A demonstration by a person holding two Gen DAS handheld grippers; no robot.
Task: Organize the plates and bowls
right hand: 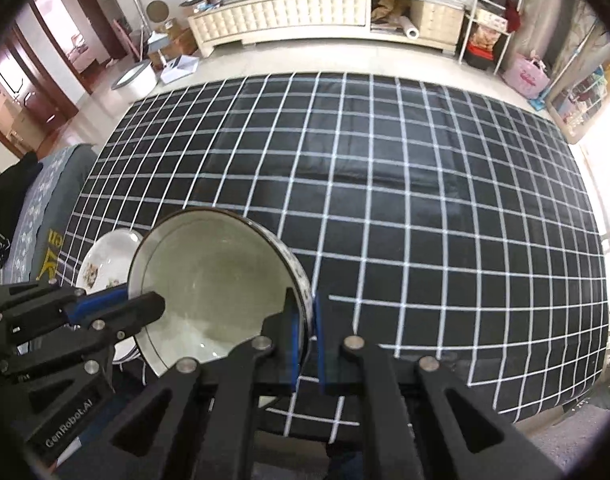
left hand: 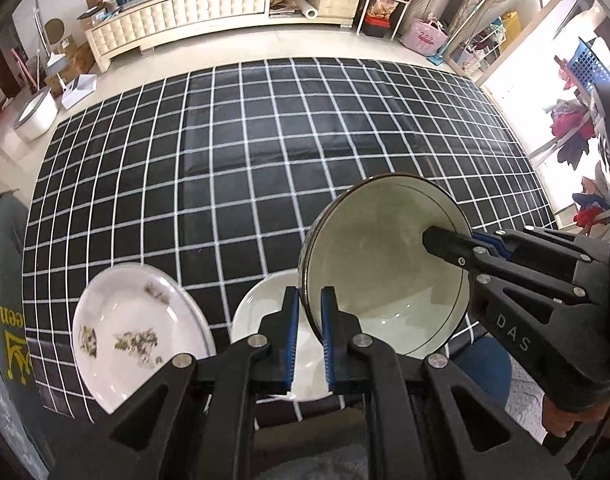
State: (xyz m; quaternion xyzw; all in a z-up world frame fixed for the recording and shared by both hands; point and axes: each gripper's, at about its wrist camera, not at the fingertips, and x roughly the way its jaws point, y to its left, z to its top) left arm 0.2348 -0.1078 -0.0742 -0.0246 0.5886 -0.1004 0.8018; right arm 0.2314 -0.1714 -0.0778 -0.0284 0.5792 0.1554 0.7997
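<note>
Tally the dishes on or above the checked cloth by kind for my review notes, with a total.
Bowls: 1, the dark-rimmed bowl, gripped at its rim by the left tool and the right tool.
Patterned plates: 1, the floral plate on the checked cloth.
Plain white dishes: 1, the white dish, partly hidden behind the bowl.
Total: 3
</note>
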